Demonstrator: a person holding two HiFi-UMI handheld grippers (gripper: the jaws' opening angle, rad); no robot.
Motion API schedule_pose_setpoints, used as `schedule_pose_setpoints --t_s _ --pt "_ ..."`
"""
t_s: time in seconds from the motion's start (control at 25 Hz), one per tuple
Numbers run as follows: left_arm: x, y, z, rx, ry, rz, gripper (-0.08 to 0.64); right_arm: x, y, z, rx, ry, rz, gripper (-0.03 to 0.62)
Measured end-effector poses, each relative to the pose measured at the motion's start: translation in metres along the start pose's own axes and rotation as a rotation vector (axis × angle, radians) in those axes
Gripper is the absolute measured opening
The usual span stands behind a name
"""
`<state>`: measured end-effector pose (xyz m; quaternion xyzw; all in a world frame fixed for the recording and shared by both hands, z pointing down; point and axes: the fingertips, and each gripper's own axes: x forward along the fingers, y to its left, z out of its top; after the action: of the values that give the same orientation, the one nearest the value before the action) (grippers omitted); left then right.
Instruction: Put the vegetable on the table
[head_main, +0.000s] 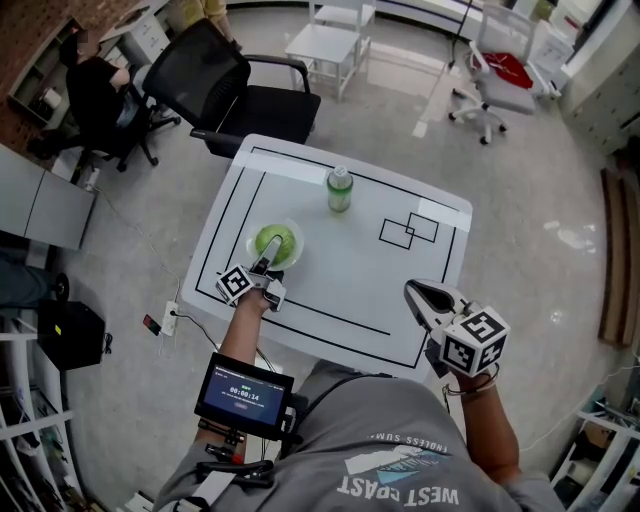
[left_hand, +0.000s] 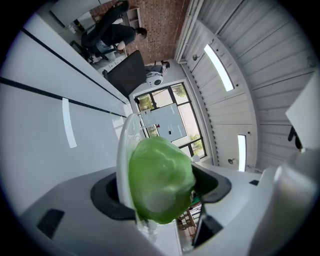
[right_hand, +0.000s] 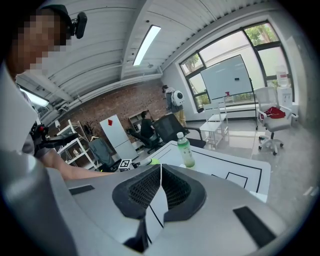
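Shirt (head_main: 400, 480) print reads "WEST COAST", upside down; the forearm screen (head_main: 243, 395) shows 00:00:14. Bottle (head_main: 340, 190) label illegible. Left gripper (head_main: 269, 252), centre-left over the counter (head_main: 350, 270), clamps the green vegetable (left_hand: 160, 180) against the clear plate (left_hand: 121, 150). Right gripper (right_hand: 160, 187), lower right, closed, empty.

Bright green vegetable (head_main: 275, 242) in a whitish see-through bowl (head_main: 298, 250), white table (head_main: 350, 270) ruled with black lines, pale green bottle (head_main: 340, 192) capped white, and black-and-white square markers on the grey right gripper (head_main: 412, 290)!
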<state>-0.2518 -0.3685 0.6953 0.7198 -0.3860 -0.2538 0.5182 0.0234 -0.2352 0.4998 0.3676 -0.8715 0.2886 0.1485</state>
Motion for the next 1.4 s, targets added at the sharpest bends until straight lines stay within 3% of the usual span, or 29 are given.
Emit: schedule_pose_setpoints --t_s 0.12,0.48,0.84,1.2,1.4 --pt "0.003 0.008 0.002 0.040 0.036 0.040 0.342 0.000 -0.001 -0.001 0.004 0.000 -0.009 0.009" --pt "0.013 0.022 0.007 0.068 0.101 0.092 0.342 -0.001 0.003 -0.005 0.010 -0.005 -0.033 0.009" --pt "0.017 0.039 -0.002 0.125 0.230 0.187 0.342 -0.011 0.000 -0.006 0.017 -0.019 -0.066 0.009" --pt "0.028 0.041 -0.003 0.145 0.279 0.197 0.342 -0.011 0.001 -0.007 0.021 -0.013 -0.075 0.011" --pt "0.028 0.047 0.005 0.166 0.248 0.246 0.342 -0.015 0.004 -0.006 0.012 -0.013 -0.075 0.009"
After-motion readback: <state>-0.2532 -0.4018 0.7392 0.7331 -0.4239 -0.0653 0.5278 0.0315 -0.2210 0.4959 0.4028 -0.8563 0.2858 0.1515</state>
